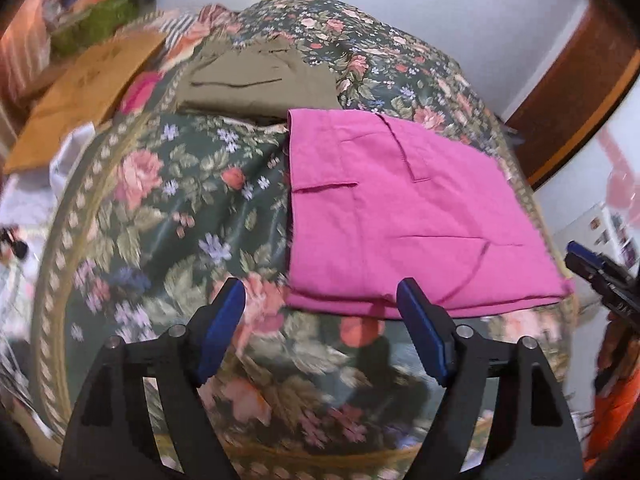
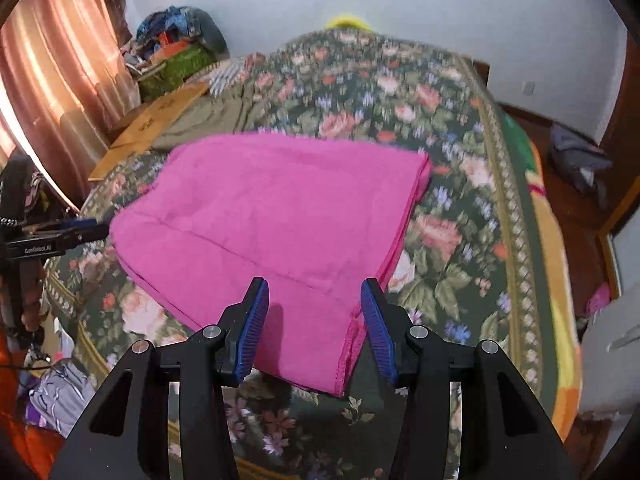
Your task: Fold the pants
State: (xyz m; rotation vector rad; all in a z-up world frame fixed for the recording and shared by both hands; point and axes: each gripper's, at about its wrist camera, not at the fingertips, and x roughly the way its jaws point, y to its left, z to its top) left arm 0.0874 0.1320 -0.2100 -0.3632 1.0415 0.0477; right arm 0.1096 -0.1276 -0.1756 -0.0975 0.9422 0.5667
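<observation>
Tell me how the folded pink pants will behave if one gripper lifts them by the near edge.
The pink pants look like thin woven cloth lying flat in layers, so they would probably droop and unfold rather than lift as a slab. Probably light: they barely dent the floral bedspread. The open right gripper should pinch all the stacked hems, or layers may slip apart.

Bed: covered by a dark green floral bedspread (image 2: 452, 184) with pink roses and a tan patterned border.
Pink pants: folded bright pink fabric pants (image 2: 280, 216) lie flat on the bedspread, near its front edge.
Olive garment: a folded olive-brown cloth garment (image 1: 256, 80) lies behind the pink pants, touching their far corner.
Cardboard: a flat brown cardboard sheet (image 1: 84, 92) lies at the bed's left side, beside the olive garment.
</observation>
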